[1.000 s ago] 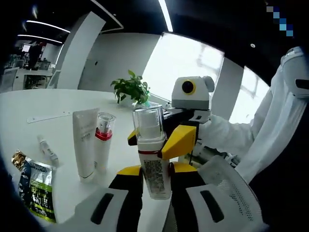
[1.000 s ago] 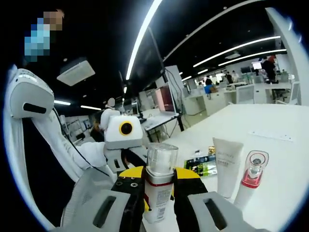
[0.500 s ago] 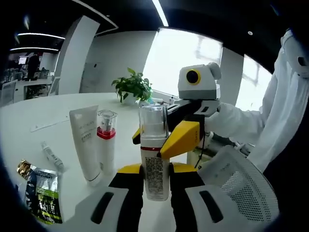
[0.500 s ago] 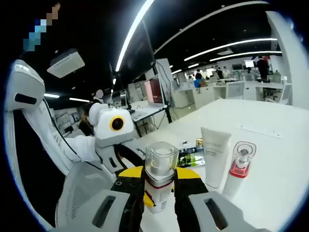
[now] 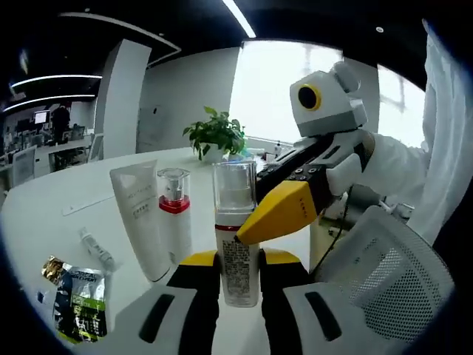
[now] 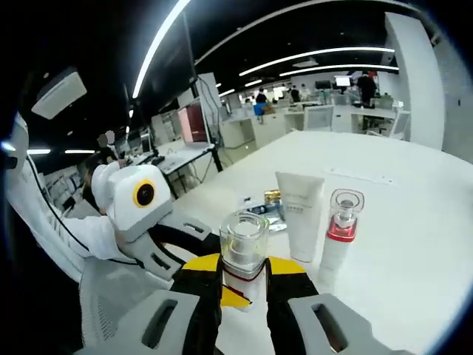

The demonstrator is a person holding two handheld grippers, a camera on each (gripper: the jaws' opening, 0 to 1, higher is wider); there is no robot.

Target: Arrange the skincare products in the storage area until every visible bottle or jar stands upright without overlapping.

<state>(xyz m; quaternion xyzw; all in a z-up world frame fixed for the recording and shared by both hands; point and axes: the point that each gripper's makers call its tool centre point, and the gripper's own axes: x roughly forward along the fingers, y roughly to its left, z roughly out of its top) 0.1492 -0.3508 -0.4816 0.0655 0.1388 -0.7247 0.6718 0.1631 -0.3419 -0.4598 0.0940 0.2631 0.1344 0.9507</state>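
The clear-capped white pump bottle with a red collar and a printed label (image 5: 236, 233) stands upright between the two claws, its long axis vertical. The left claw (image 5: 238, 272) has its yellow-and-black jaws pressed against the bottle's lower body from both sides, so it holds the bottle. In the right gripper view the right claw (image 6: 244, 285) meets the same bottle (image 6: 242, 259) from the opposite side, jaws narrow around its base; it appears to grip it too, though the contact itself is partly hidden behind the bottle. In the left gripper view that right claw's yellow jaw reaches in from the right and touches the bottle near its red collar.

The bottle's base seems to be at or just above the white round counter (image 5: 44, 214); I cannot tell whether it rests there yet.

The relation that matters: the standing group lies just to the left of the held bottle in the left gripper view. The white squeeze tube standing on its cap (image 5: 142, 222) and the slim white bottle with a red band and clear top (image 5: 174, 222) stand upright, close beside each other, with the slim one nearer the held bottle. A clear gap remains, so setting down here should avoid overlap.

Further left, a small white tube (image 5: 96, 250) and a green-and-dark foil sachet (image 5: 77, 299) lie flat on the counter.
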